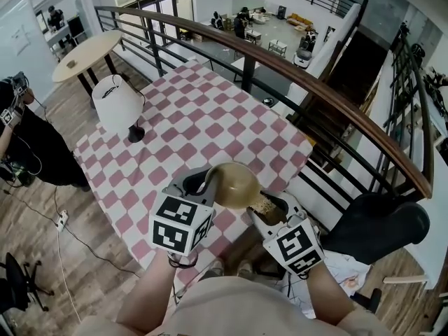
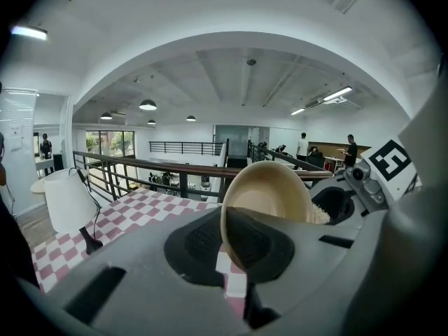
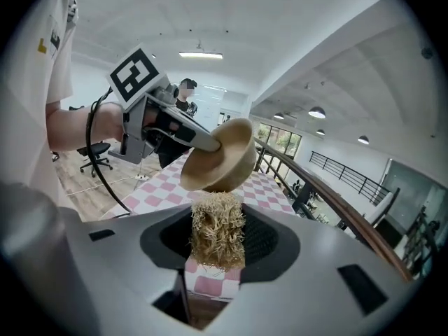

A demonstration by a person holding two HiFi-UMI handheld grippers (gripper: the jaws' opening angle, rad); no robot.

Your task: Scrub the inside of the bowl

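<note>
A tan bowl (image 1: 235,185) is held tilted in the air over the near edge of the table. My left gripper (image 1: 201,185) is shut on its rim; in the left gripper view the rim (image 2: 225,233) sits pinched between the jaws and the bowl's hollow (image 2: 273,191) faces right. My right gripper (image 1: 268,211) is shut on a straw-coloured scrubber (image 3: 218,229), whose bristly top reaches the bowl (image 3: 222,156) from below. The scrubber (image 2: 320,214) shows at the bowl's right edge. I cannot tell whether it touches the inside.
The table has a pink-and-white checked cloth (image 1: 189,128), with a white lamp (image 1: 117,103) at its far left. A curved wooden railing (image 1: 329,96) runs behind it. A black chair (image 1: 378,222) stands at right, a person (image 1: 21,138) at left.
</note>
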